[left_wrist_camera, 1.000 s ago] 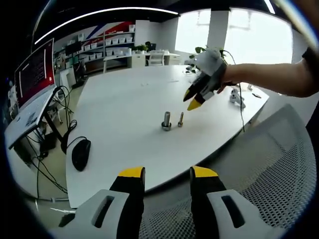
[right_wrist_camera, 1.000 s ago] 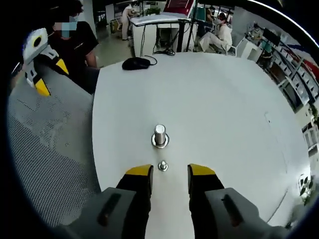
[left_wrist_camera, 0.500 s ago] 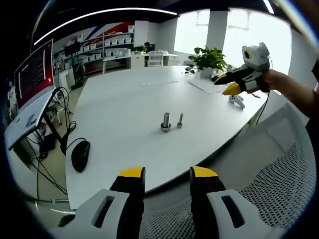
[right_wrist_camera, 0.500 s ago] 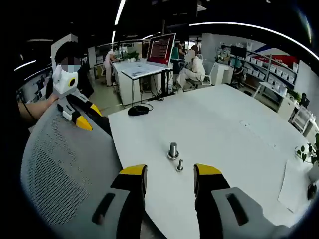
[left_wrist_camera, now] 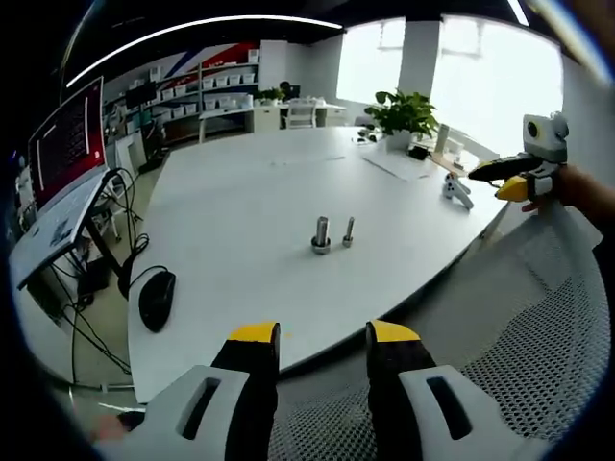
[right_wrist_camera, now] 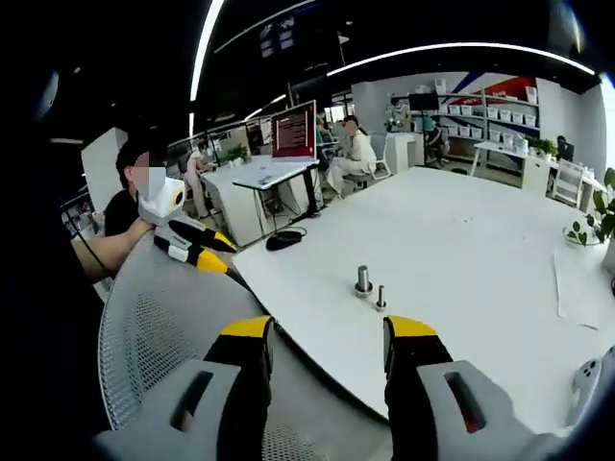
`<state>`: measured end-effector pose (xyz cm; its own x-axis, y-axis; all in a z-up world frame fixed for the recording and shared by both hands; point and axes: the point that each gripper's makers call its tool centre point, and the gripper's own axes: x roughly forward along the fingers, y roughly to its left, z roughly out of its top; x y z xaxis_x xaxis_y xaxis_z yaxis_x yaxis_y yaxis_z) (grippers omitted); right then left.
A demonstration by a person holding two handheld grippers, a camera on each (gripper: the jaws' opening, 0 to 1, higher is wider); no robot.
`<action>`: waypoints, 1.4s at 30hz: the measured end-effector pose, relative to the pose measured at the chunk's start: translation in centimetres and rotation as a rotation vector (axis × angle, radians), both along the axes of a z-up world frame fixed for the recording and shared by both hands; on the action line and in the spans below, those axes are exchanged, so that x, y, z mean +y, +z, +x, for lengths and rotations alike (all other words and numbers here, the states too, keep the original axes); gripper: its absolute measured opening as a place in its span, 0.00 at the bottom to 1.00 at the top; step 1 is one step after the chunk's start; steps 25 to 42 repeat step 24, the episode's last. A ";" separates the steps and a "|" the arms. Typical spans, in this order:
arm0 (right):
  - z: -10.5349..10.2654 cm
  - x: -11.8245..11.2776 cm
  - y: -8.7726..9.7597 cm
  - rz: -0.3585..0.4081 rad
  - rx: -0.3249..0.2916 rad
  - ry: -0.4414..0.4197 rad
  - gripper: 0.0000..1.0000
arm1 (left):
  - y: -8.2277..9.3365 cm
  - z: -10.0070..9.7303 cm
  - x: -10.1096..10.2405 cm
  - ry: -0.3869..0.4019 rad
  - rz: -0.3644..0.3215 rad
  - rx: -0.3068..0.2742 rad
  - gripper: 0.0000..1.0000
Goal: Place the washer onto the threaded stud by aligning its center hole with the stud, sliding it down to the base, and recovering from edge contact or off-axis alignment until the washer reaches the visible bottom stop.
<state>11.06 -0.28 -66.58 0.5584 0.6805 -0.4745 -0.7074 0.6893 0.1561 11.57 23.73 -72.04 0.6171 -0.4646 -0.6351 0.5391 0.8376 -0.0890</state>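
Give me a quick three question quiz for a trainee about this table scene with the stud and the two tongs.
1. True or false: the washer already sits at the base of the larger stud.
2. What dark item lies on the white table near its edge, toward the monitor side?
A. computer mouse
B. stapler
C. phone
3. Fill in: both the left tongs and the right tongs are ____ and hold nothing.

Key: 1 true. 2 A, the computer mouse. 3 open.
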 end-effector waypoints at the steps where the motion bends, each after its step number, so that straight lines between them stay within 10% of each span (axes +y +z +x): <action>1: -0.3 0.0 -0.4 0.004 0.011 -0.012 0.48 | 0.0 0.0 0.0 -0.001 0.001 0.001 0.34; 18: -0.3 -0.7 -0.8 0.090 -0.023 -0.210 0.51 | -0.1 -0.1 0.1 0.000 0.004 0.002 0.34; 42: -0.2 -0.9 -1.2 0.071 -0.020 -0.229 0.50 | -0.1 -0.1 0.1 -0.002 0.004 0.002 0.34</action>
